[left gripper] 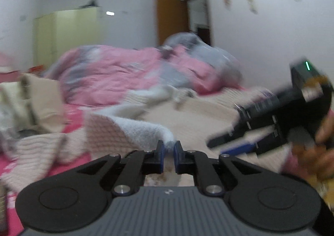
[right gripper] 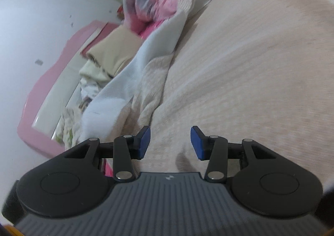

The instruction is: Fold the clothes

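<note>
pinching only the fleecy hem of the beige garment [left gripper: 117, 131], left gripper [left gripper: 169, 150] could slip; right gripper [right gripper: 170, 142] spread, empty.

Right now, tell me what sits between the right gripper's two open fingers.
Only the beige knitted garment: the right gripper hangs open over it with nothing pinched, as the right wrist view shows.
</note>
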### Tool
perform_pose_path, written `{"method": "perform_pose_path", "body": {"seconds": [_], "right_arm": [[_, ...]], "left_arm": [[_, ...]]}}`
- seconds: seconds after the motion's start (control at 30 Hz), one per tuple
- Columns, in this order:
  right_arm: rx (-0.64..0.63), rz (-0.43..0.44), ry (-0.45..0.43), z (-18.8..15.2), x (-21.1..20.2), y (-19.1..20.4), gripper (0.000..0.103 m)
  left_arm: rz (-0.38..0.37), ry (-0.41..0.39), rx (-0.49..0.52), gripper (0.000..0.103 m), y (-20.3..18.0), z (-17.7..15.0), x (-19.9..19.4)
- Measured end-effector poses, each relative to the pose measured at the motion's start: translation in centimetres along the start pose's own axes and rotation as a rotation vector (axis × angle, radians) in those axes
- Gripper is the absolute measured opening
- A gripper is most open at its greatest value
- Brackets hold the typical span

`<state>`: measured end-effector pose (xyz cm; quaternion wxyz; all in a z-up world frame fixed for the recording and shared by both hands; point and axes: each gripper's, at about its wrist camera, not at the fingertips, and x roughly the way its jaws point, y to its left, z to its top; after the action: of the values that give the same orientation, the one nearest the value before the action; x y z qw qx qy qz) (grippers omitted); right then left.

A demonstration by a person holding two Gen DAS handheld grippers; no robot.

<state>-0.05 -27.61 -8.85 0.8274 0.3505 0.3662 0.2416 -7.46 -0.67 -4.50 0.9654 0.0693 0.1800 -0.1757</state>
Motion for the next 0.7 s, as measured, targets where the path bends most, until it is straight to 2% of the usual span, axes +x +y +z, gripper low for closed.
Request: {"method": "perform_pose_path", "body": {"seconds": [0.13,0.27,0.33,0.37,0.4,0.5,0.6,0.7], "right_arm": [[0.026,-0.011,-0.04,0.0,-1.5,-1.1,0.042],[0.005,-0.026,-0.049,0.1,-1.7,-1.3,0.042],[-0.036,-0.026,-0.037,0.2,-1.2,-0.7,0.042],[-0.064,-0.023,-0.028,0.3,-0.9,-0.2,0.045],[-0.094,-0.018,-0.018,0.4,-0.5,0.4,0.046],[-0.202,-0.014,0.013,0.7,1.2,2.8,0.055],[-0.303,-0.043,0.039,0.8,2.9,4.8,0.059],[-0.378,-0.08,0.054,1.1,4.5,6.3,0.06]], "left_arm": [[-0.082,0.068,0.085,0.011,-2.8,-1.1,2.1],[-0.14,0.113,0.143,0.021,-4.5,-2.1,2.8],[-0.15,0.116,0.152,0.03,-4.5,-2.5,2.1],[-0.155,0.118,0.156,0.04,-4.4,-2.7,1.7],[-0.16,0.119,0.16,0.044,-4.4,-2.9,1.3],[-0.174,0.124,0.173,0.044,-4.3,-3.5,0.2],[-0.143,0.131,0.142,0.045,-3.4,-3.7,-1.3],[-0.088,0.13,0.065,0.051,-1.7,-3.6,-2.7]]}}
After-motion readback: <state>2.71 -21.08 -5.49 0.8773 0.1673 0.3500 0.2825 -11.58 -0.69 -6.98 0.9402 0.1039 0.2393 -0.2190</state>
